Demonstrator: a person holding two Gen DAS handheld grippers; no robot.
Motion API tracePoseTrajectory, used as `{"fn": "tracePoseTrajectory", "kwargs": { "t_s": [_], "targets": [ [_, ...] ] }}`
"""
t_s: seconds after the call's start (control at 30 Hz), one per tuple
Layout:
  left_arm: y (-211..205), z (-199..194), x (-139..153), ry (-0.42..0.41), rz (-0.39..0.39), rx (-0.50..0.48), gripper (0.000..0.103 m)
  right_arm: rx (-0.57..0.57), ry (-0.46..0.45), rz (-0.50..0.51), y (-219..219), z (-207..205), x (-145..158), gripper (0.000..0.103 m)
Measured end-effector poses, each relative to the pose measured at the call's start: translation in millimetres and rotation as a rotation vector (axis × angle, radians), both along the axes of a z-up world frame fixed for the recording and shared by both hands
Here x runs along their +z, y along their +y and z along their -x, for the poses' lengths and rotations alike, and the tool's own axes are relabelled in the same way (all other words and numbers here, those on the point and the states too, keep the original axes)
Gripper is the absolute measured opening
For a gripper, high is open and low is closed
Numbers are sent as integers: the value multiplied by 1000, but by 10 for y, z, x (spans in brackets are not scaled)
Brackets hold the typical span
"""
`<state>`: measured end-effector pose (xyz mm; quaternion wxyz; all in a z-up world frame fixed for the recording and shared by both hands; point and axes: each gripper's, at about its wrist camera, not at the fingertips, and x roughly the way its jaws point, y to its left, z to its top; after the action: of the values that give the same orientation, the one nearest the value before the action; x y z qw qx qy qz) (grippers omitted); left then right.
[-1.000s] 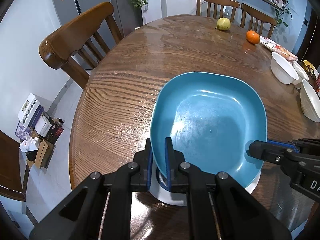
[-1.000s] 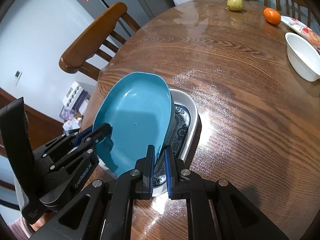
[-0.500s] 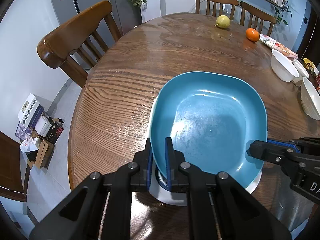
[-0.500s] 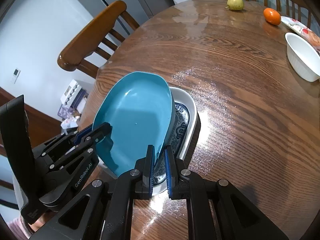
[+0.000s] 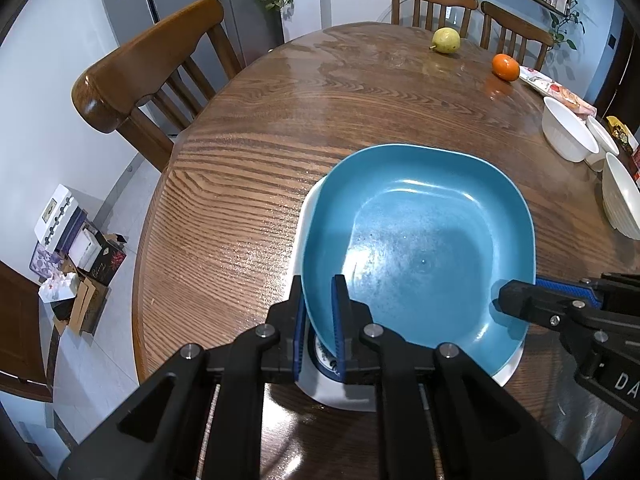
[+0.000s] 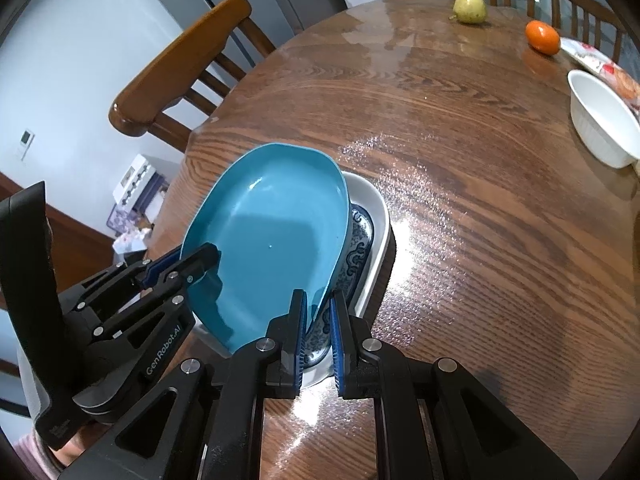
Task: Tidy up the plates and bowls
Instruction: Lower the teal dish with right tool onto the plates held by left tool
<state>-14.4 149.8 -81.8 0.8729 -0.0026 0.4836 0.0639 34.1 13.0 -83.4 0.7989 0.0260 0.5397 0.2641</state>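
Note:
A blue square plate (image 5: pixel 420 248) hangs tilted over a white dish with a blue pattern (image 5: pixel 308 384) on the wooden table. My left gripper (image 5: pixel 318 312) clamps the plate's near-left rim between its blue pads; its jaws are opening slightly, with the rim still between them. My right gripper (image 6: pixel 318 320) is shut on the plate's (image 6: pixel 264 240) opposite rim, just above the patterned dish (image 6: pixel 380 232). Each view shows the other gripper on the plate: the right gripper (image 5: pixel 516 296) in the left wrist view, the left gripper (image 6: pixel 200 258) in the right wrist view.
Three white bowls (image 5: pixel 564 136) cluster at the table's right edge. A pear (image 5: pixel 445 40), an orange (image 5: pixel 505 67) and a snack packet (image 5: pixel 560 92) lie at the far side. A wooden chair (image 5: pixel 152 60) stands at the left, and two more stand behind the table.
The left jaws stand a touch wider around the plate's rim. The plate and both grippers have kept their places.

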Motion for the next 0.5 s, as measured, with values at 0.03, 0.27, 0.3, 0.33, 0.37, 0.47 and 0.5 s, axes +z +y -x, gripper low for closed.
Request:
{"fn": "tracePoseTrajectory", "kwargs": {
  "t_s": [0.03, 0.27, 0.3, 0.33, 0.37, 0.47, 0.5],
  "targets": [
    [-3, -2, -2, 2, 0, 0, 13, -1, -4, 3, 0, 8, 2, 11],
    [0, -6, 7, 8, 12, 9, 14, -16, -31, 12, -31, 33, 58, 11],
    [0, -5, 14, 7, 18, 10, 14, -18, -43, 17, -41, 36, 81, 11],
    [-1, 0, 29, 3, 22, 12, 17, -20, -54, 16, -55, 41, 105, 11],
    [-5, 3, 46, -2, 24, 14, 19, -20, -63, 4, -83, 47, 136, 12],
    [-32, 23, 149, -39, -1, 30, 51, -38, -92, -18, -210, 63, 224, 12],
    [-36, 23, 174, -50, -4, 32, 55, -49, -101, -26, -275, 64, 252, 12]
  ]
}}
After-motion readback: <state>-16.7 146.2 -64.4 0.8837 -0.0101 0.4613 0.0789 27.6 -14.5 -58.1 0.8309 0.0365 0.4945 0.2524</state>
